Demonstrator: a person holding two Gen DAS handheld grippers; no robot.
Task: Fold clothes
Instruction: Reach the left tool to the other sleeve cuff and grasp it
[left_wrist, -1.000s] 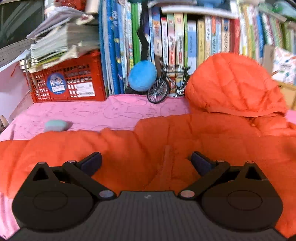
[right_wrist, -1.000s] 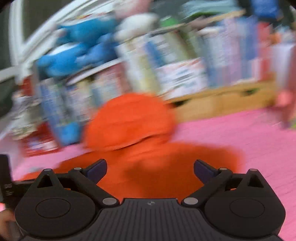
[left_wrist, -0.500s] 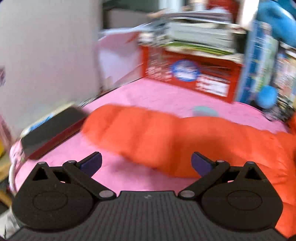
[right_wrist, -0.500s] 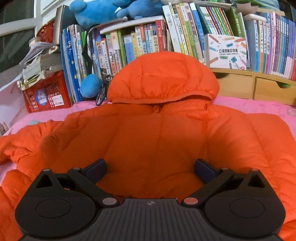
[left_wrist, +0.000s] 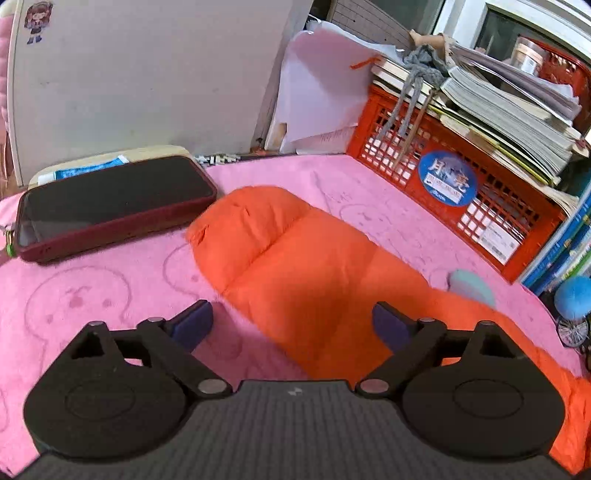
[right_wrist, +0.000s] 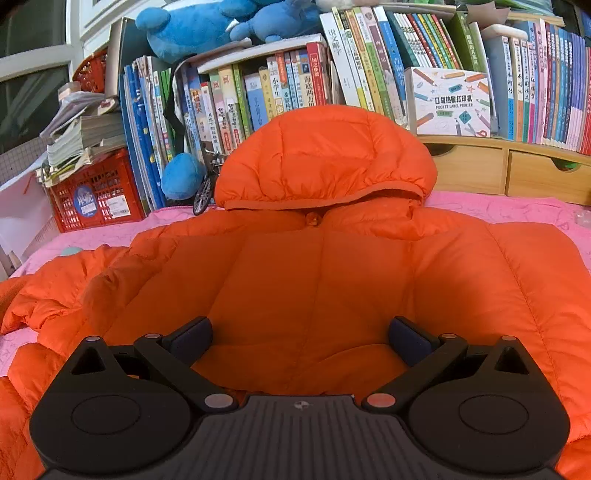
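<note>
While jaws close, left hand-held gripper (left_wrist: 291, 325) tilts down over sleeve (left_wrist: 295, 266).

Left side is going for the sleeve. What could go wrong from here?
1. The left hand-held gripper is closing with the sleeve only partly between its fingers; it may pinch just a thin fold of the puffy fabric and slip.
2. The phone lies right beside the cuff; pulling the sleeve could nudge it.
3. The jacket has its hood propped against the books, so it may flop over once the jacket shifts.
</note>
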